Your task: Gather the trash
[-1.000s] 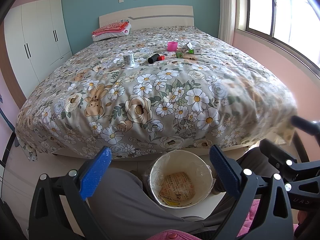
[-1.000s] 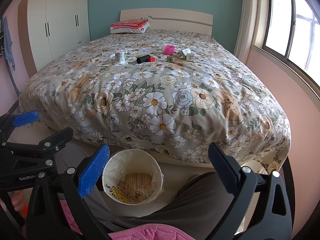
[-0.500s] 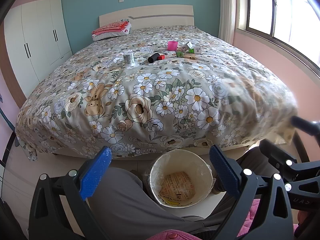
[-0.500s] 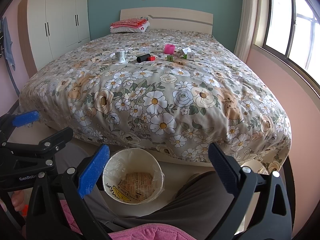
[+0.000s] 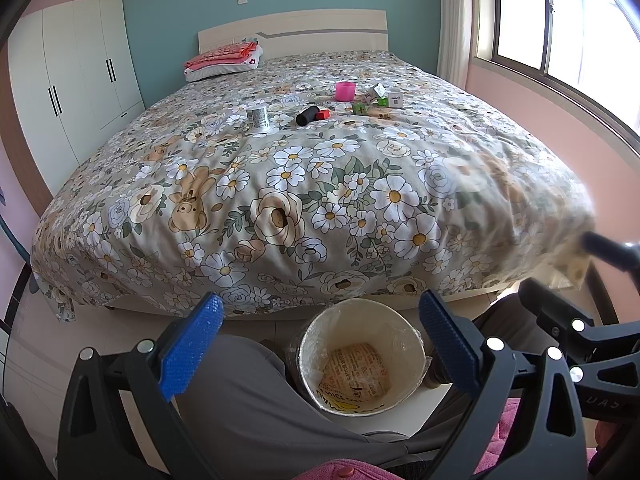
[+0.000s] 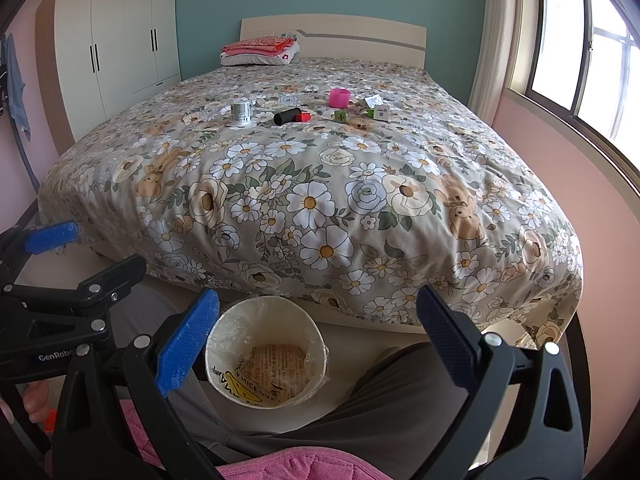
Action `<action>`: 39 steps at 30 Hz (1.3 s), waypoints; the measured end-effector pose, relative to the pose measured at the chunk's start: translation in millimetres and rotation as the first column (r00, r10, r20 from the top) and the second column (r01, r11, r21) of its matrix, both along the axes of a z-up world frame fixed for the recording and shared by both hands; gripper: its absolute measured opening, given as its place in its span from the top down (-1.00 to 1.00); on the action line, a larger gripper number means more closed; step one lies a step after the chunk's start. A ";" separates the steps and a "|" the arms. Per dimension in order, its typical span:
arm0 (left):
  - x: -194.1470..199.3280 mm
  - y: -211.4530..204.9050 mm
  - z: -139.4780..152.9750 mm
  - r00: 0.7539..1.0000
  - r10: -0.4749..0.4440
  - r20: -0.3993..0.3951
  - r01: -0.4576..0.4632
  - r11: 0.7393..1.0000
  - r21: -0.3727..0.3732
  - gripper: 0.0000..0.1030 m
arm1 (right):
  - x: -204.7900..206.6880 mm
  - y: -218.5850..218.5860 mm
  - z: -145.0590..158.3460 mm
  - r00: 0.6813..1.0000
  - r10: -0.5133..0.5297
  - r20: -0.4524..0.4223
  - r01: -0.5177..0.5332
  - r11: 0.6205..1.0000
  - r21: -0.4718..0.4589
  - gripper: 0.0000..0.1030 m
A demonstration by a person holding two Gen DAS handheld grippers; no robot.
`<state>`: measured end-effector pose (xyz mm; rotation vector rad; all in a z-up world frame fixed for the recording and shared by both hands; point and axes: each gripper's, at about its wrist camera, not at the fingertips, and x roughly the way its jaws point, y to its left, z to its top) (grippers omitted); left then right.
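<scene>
Two grippers I hold spread wide, empty: left gripper (image 5: 320, 344), right gripper (image 6: 318, 340). Below them, the lined bin (image 6: 266, 350) stands on the floor between my knees. Trash (image 6: 298, 114) lies mid-bed (image 6: 320, 200), well apart.

Bin (image 5: 362, 356) on floor before bed (image 5: 304, 184), cup (image 5: 345, 91) on bed

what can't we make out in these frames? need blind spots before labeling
- Small boxes on the bed: both views, too small to identify.
- Bin base and floor under it: both views, hidden by the bin wall and the person's leg.
- Bed's right corner: left wrist view, blurred.
- Bin contents: printed paper shows through crinkled liner, text unreadable.
- Left gripper: right wrist view, cut off by the left edge.
</scene>
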<state>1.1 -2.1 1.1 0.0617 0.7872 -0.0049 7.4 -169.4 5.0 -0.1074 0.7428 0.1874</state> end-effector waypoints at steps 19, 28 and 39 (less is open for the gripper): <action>-4.4 3.8 -1.8 1.000 0.000 -0.005 0.000 1.000 0.001 -0.93 | 3.7 -3.3 3.8 1.000 0.001 -0.005 -0.001 1.000 0.000 -0.87; 28.2 5.7 8.3 1.000 -0.017 0.017 0.017 1.000 0.004 -0.93 | 28.6 -1.6 14.6 1.000 -0.001 0.019 0.001 1.000 -0.007 -0.87; 101.6 11.7 38.1 0.998 0.006 0.059 -0.005 1.000 -0.016 -0.93 | 98.2 -21.6 48.6 0.998 -0.029 0.055 0.026 0.998 0.052 -0.87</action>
